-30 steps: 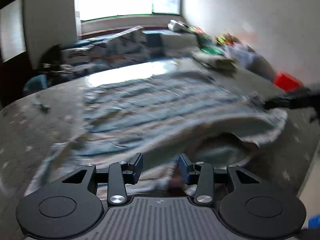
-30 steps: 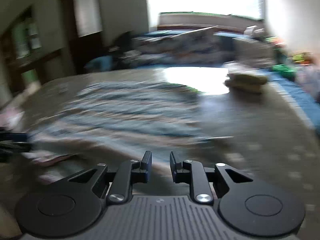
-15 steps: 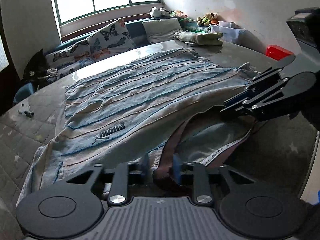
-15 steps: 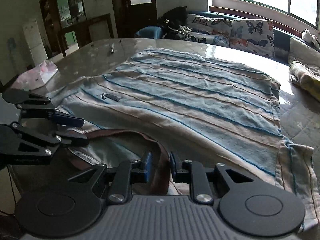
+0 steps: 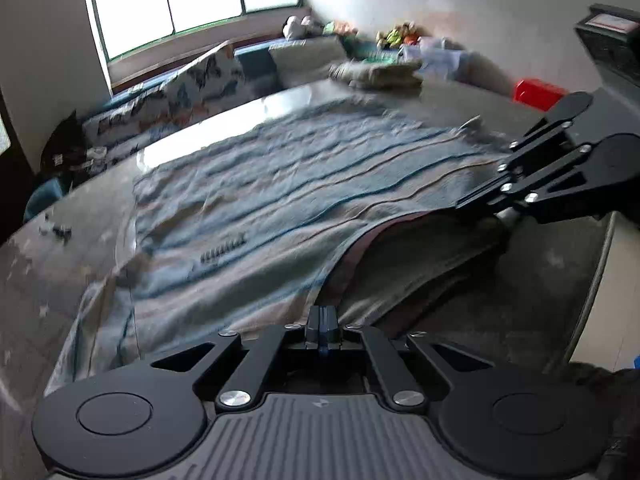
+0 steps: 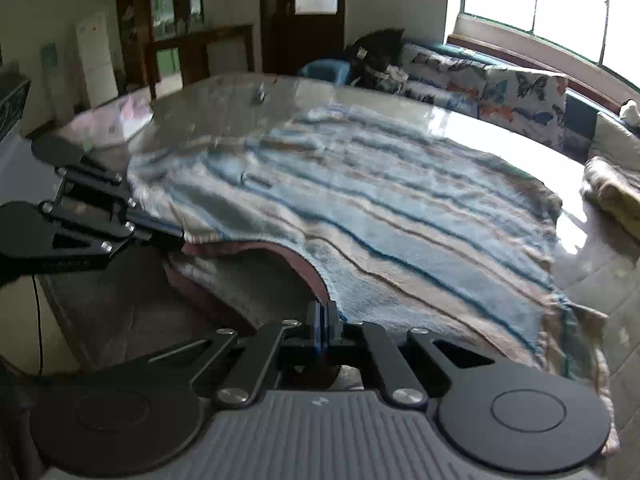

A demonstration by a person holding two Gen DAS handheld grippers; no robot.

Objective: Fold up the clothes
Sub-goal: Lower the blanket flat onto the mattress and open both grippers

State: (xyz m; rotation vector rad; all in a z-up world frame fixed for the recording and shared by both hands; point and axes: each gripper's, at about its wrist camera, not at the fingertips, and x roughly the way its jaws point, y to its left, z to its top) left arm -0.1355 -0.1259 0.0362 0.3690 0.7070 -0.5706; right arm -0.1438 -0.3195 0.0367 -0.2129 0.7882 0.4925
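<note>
Both grippers clamped on the shirt's neckline, first fold not yet made.

I have the left gripper and right gripper with fingers clenched on the collar edge of the striped shirt, which lies spread flat on the surface toward twelve o'clock. Every fold remains; a folded garment sits at one o'clock.

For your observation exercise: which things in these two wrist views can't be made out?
- Shirt logo: left view, blurred.
- Small bits on table: left view, too small.
- Shirt's near hem: both views, hidden behind the left gripper and right gripper.
- Folded cloth: right view, cut off.
</note>
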